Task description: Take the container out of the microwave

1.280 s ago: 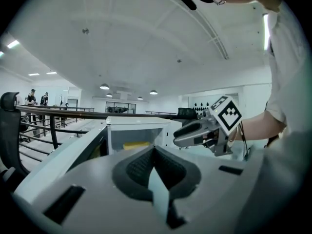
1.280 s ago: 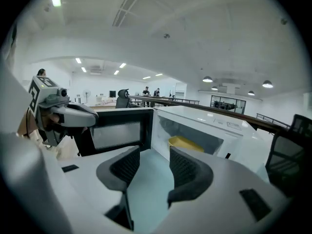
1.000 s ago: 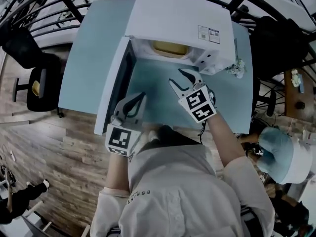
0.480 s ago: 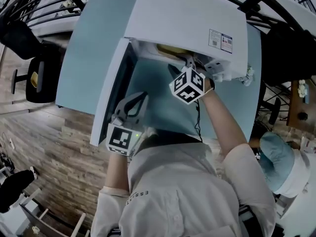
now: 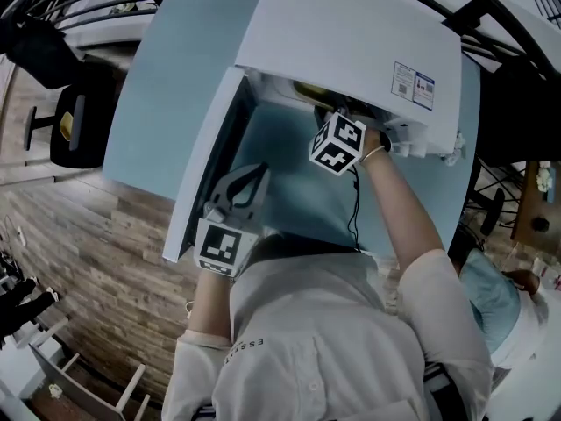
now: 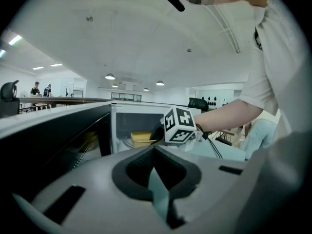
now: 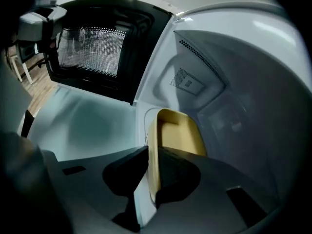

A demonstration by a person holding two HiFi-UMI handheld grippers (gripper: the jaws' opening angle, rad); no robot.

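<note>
- A pale blue table point(image 5: 175, 77) is carrying the white microwave point(image 5: 351, 33), with wood flooring showing around it.
- The microwave's door point(image 5: 206, 156) is standing swung fully open on the cavity's left side, so the opening step looks done.
- The yellow container point(image 7: 178, 135) is sitting inside the microwave, on the cavity floor, not lifted as far as the pictures show.
- The right gripper point(image 7: 148, 152) is reaching into the microwave's mouth. Its jaws are straddling the container's near wall, one outside and one inside, and appear to be pinching it with no gap showing.
- The left gripper point(image 6: 155, 152) is hovering in front of the microwave, beside the open door. Its jaws are resting almost together and are holding nothing (only a sliver of table shows between them).
- Judging by this, the grasp is being made. Lifting the container clear of the microwave and drawing it out over the table remain.
</note>
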